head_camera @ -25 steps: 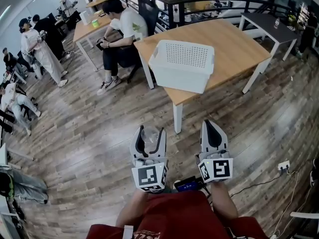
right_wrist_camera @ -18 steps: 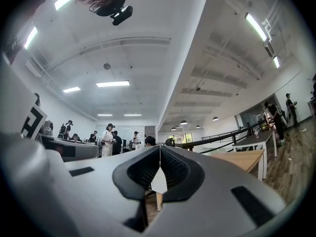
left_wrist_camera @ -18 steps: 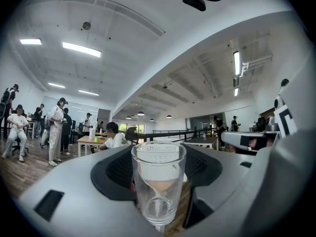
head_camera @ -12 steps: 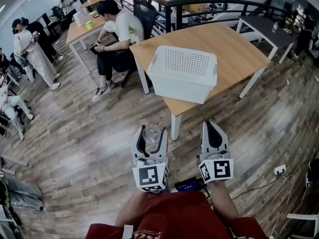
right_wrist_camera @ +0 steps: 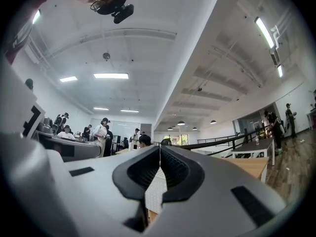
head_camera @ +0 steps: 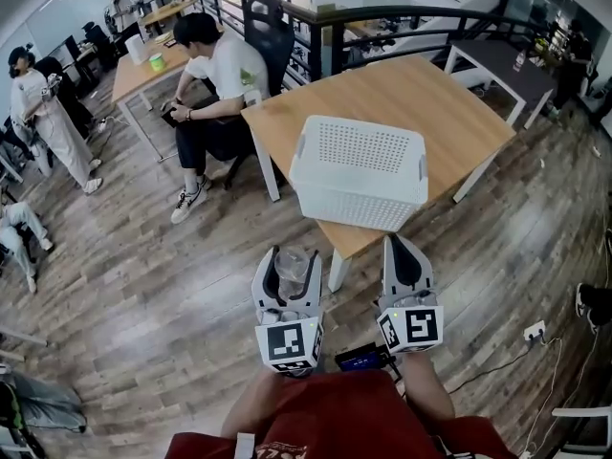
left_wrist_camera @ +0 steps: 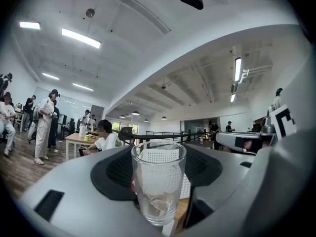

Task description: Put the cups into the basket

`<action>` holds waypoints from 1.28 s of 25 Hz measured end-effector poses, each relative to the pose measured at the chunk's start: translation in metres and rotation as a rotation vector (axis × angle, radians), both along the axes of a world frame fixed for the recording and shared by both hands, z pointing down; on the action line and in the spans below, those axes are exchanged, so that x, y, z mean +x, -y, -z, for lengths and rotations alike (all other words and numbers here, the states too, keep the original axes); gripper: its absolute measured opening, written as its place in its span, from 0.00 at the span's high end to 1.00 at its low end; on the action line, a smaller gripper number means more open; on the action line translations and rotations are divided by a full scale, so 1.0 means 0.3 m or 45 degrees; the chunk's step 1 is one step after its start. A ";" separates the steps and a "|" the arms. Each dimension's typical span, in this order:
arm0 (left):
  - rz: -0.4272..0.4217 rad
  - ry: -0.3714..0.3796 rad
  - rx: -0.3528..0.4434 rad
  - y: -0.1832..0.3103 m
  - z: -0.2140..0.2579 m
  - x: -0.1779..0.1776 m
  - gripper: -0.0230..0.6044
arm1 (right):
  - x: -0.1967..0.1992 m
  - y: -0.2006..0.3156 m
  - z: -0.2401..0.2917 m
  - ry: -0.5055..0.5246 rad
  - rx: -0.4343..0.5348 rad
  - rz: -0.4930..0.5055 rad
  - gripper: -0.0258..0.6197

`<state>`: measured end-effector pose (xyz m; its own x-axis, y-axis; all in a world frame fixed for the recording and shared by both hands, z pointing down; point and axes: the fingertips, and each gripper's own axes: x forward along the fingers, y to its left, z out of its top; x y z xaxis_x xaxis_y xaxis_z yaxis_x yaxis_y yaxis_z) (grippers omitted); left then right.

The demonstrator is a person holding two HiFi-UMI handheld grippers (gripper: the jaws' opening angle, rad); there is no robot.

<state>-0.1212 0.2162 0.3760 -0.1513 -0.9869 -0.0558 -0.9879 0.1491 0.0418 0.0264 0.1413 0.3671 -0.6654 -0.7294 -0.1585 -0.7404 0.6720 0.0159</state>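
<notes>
A clear drinking glass (left_wrist_camera: 158, 182) stands upright between the jaws of my left gripper (head_camera: 289, 268), which is shut on it; the glass (head_camera: 291, 266) also shows in the head view, held over the floor just short of the table. My right gripper (head_camera: 403, 251) hangs beside it with its jaws pressed together and nothing in them (right_wrist_camera: 158, 154). A white perforated basket (head_camera: 360, 171) sits on the near corner of the wooden table (head_camera: 402, 103), straight ahead of both grippers. I see nothing inside the basket from here.
A seated person (head_camera: 215, 75) is at the table's far left with a black chair (head_camera: 268, 22) behind. More people stand at the far left by another desk (head_camera: 143, 60). A dark railing (head_camera: 402, 17) runs behind the table. A cable and socket (head_camera: 532, 331) lie on the floor at right.
The view has advanced toward the table: the basket and table edge now lie closer to both grippers. The left gripper still holds the glass, the right stays shut.
</notes>
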 end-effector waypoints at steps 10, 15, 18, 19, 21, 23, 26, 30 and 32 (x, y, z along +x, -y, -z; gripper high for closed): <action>-0.149 -0.007 0.006 0.184 0.057 -0.154 0.51 | -0.129 0.145 0.062 0.003 0.032 -0.128 0.94; -0.188 -0.023 0.012 0.248 0.078 -0.189 0.51 | -0.128 0.180 0.063 0.002 0.035 -0.180 0.94; -0.202 -0.030 0.007 0.295 0.085 -0.182 0.51 | -0.099 0.219 0.067 0.011 0.031 -0.208 0.94; -0.206 -0.031 0.004 0.313 0.085 -0.177 0.51 | -0.090 0.234 0.068 0.015 0.030 -0.213 0.94; -0.214 -0.029 -0.002 0.346 0.086 -0.166 0.51 | -0.077 0.266 0.071 0.027 0.032 -0.213 0.94; -0.210 -0.025 0.001 0.383 0.093 -0.157 0.51 | -0.068 0.308 0.077 0.041 0.037 -0.204 0.94; -0.194 -0.017 0.000 0.455 0.097 -0.139 0.51 | -0.066 0.388 0.070 0.057 0.026 -0.169 0.94; -0.189 -0.004 -0.014 0.545 0.110 -0.109 0.51 | -0.067 0.481 0.073 0.082 0.012 -0.120 0.94; -0.186 0.007 -0.015 0.596 0.123 -0.102 0.51 | -0.071 0.524 0.091 0.099 0.009 -0.095 0.94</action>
